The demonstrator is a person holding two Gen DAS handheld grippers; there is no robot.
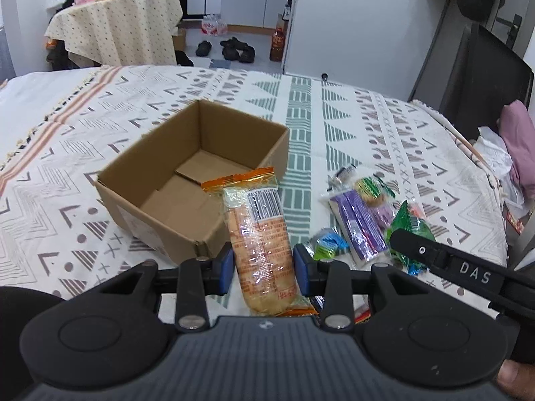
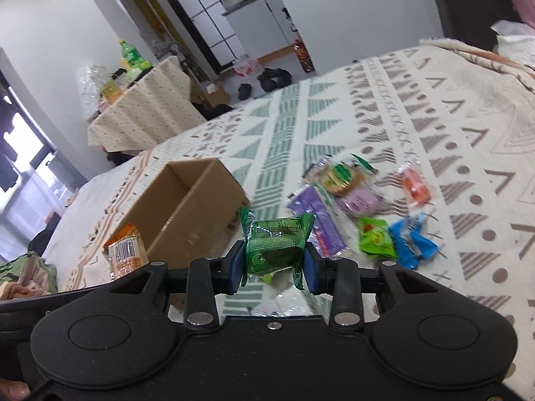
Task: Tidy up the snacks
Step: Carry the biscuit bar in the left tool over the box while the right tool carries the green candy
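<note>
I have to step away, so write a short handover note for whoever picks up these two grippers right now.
Left gripper: shut on the long orange cracker pack, held near the cardboard box.
Right gripper: shut on a green snack packet.
Box: nothing in it yet.
Left to do: drop both held snacks in, then the pile on the bedspread, including the purple packet, blue packet and orange packet.

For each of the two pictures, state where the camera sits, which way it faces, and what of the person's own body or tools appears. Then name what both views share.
Left wrist view: sits on the left claw, looking forward and down over the orange cracker pack it grips, toward the cardboard box; a fingertip shows bottom right.
Right wrist view: sits on the right claw, tilted, gripping a green snack packet; a fingertip shows bottom left.
Shared: box, cracker pack, snack pile, patterned cloth.
</note>
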